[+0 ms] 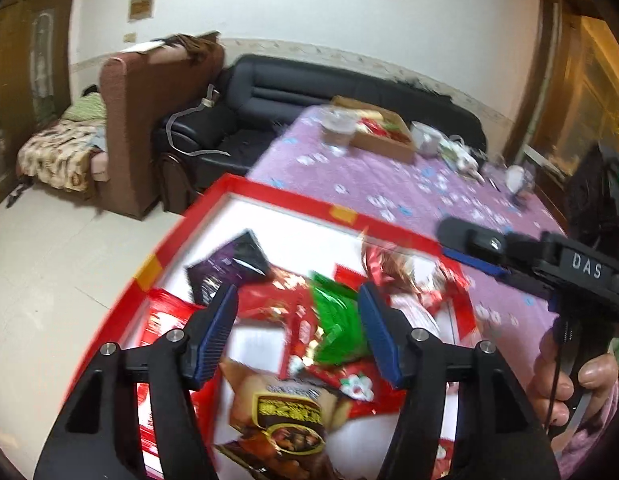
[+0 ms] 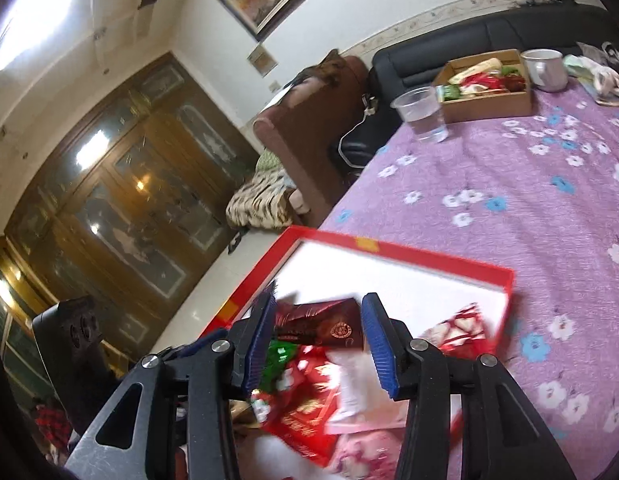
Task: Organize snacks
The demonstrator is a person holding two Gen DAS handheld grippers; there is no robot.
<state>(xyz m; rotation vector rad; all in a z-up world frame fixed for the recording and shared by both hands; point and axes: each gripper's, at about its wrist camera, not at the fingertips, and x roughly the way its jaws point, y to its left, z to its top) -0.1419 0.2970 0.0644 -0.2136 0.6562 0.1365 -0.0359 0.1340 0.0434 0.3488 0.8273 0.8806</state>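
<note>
A flat red-rimmed box (image 1: 293,200) with a white floor lies at the table's near left edge, with several snack packets in it. My left gripper (image 1: 297,328) hovers over the pile with its jaws open; a green packet (image 1: 337,320) and red packets lie below the gap, untouched by the pads. A purple-black packet (image 1: 229,264) lies further back. My right gripper (image 2: 319,336) is over the same red-rimmed box (image 2: 429,256), shut on a dark red packet (image 2: 329,322) that spans its blue pads. The right gripper (image 1: 449,236) also shows from the side, held by a hand (image 1: 557,380).
A purple flowered cloth (image 2: 509,184) covers the table. At its far end stand a cardboard box of snacks (image 2: 489,96), a clear plastic cup (image 2: 421,112) and a metal mug (image 2: 545,68). Beyond are a black sofa (image 1: 309,88) and a brown armchair (image 1: 141,120). Tiled floor lies left of the table.
</note>
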